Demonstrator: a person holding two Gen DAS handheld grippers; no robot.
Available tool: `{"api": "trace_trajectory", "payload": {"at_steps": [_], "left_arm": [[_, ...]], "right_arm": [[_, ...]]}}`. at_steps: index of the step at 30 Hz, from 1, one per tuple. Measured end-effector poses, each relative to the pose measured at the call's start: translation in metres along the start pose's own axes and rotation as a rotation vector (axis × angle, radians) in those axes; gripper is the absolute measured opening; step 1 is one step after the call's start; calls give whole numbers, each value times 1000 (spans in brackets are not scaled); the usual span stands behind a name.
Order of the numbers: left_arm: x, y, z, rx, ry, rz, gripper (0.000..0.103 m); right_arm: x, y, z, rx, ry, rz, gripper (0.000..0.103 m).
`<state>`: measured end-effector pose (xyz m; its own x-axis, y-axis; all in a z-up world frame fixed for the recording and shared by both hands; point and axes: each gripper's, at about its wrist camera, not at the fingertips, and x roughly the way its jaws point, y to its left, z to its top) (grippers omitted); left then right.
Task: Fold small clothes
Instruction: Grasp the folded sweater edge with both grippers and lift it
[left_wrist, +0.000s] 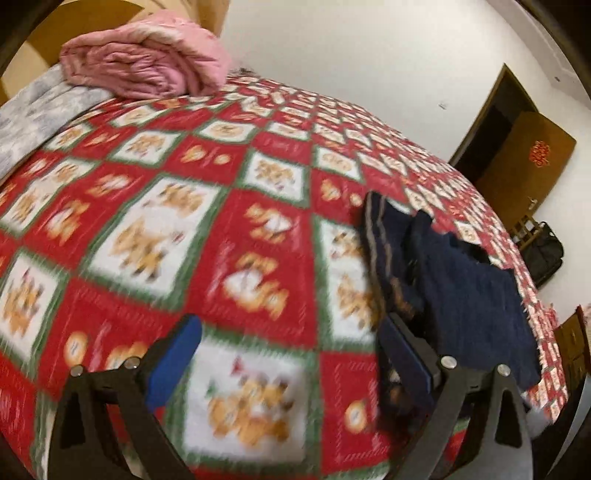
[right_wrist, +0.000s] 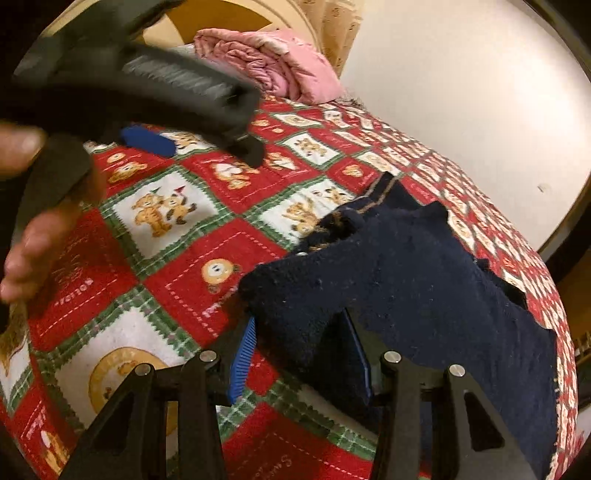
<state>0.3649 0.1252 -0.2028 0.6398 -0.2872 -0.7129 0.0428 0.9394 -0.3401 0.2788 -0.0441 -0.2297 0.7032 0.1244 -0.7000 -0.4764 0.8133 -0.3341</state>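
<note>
The dark navy knitted garment lay at four o'clock on the red-and-green bear-patterned bedspread. The right gripper pinched a raised fold of it; the left gripper stood wide apart, empty. Judged best: carry the fold across slowly, keeping edges aligned.

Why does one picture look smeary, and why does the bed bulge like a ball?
Left wrist view: motion blur streaks the bedspread. Right wrist view: its print is sharper, only the near hand and other tongs blur. Both: fisheye lens bends the flat bed, dark corners.
</note>
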Motion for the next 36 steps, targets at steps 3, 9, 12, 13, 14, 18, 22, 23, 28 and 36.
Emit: {"api": "trace_trajectory", "payload": {"at_steps": [3,9,12,13,14,18,22,23,28,36], "left_arm": [[21,-18,24,26,42,-94,98],[72,-55,61,79,143,-182,98],[100,-72,69,108,214,-194,98],[106,-77,70,121,219,-187,98],[114,-82,72,145,234,-181,98],[140,-91,75,139,306,-204,98],[147,-95,75,119,331,-268,98],[148,-98,75,133,336,-266,98],[151,-102,79,181,342,-266,71],[150,-91,81,136,314,-301,19]], "right_arm": [[1,1,0,-5,-7,-15,47],[-1,4,-2,-15,-25,-41,47],[-1,4,-2,-14,-31,-48,47],[-1,4,-3,-16,-33,-52,47],[-1,5,-3,-18,-36,-56,47],[-4,9,-5,-29,-38,-68,47],[-6,13,-6,-30,-36,-66,47],[-7,13,-6,-26,-38,-64,47],[-6,14,-6,-33,-46,-69,39],[-6,30,-5,-93,-43,-120,13]]}}
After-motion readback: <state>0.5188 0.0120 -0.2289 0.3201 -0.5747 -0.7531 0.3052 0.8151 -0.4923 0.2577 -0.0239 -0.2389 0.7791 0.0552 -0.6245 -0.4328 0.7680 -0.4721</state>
